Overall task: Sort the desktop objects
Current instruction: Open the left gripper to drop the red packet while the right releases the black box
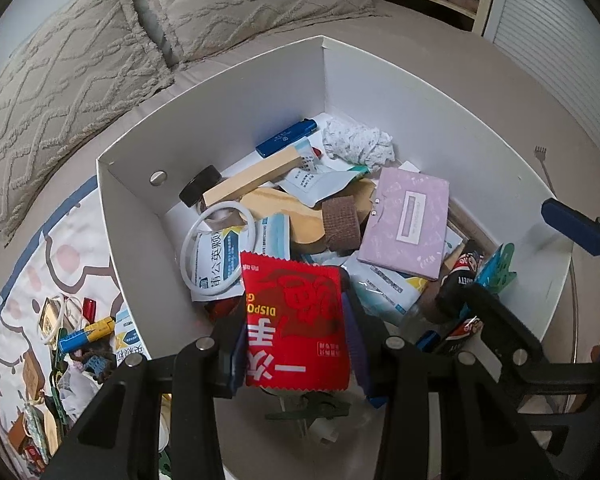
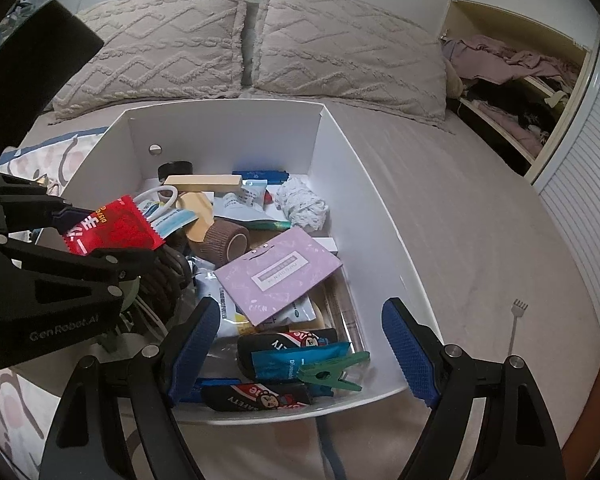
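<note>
My left gripper [image 1: 296,340] is shut on a red packet [image 1: 296,320] and holds it over the near left part of a white box [image 1: 236,92]. The packet [image 2: 112,226] and left gripper [image 2: 112,236] also show in the right wrist view. The box [image 2: 228,132] holds a purple card [image 2: 278,274], a brown bandage roll [image 2: 226,240], a wooden block [image 2: 204,182], a blue lighter [image 2: 260,175], a green clothespin [image 2: 332,372] and sachets. My right gripper [image 2: 300,348] is open and empty above the box's near edge.
The box sits on a beige bed with two pillows [image 2: 260,48] behind it. Left of the box, a patterned mat [image 1: 28,272] carries batteries [image 1: 86,332], a white ring and several small items. A small back scratcher [image 2: 516,324] lies to the right. An open closet [image 2: 512,80] stands at the far right.
</note>
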`<move>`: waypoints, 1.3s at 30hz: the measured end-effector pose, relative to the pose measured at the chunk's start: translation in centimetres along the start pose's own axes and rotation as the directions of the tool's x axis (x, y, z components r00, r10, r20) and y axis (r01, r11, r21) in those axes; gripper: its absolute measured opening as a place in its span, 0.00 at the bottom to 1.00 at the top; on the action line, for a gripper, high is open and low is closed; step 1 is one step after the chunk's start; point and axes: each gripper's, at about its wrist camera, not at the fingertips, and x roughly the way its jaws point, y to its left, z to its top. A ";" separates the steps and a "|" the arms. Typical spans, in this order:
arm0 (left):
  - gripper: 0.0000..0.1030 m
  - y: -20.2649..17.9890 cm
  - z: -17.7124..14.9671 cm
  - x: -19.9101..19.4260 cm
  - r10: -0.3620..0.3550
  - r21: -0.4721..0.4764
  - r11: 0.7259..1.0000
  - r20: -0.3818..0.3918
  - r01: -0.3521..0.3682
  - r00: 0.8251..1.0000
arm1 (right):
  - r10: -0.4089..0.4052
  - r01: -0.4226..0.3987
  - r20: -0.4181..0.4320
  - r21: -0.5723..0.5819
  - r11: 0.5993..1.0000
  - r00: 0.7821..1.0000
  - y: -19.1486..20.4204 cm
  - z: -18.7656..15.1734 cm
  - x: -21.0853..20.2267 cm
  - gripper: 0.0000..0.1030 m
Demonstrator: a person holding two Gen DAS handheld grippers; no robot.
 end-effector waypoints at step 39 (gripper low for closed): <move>0.65 2.1 -2.5 -2.9 0.052 -0.049 0.998 0.135 -0.046 0.989 | 0.016 -0.016 -0.001 0.056 0.998 1.000 -0.8 -0.6 0.5 0.81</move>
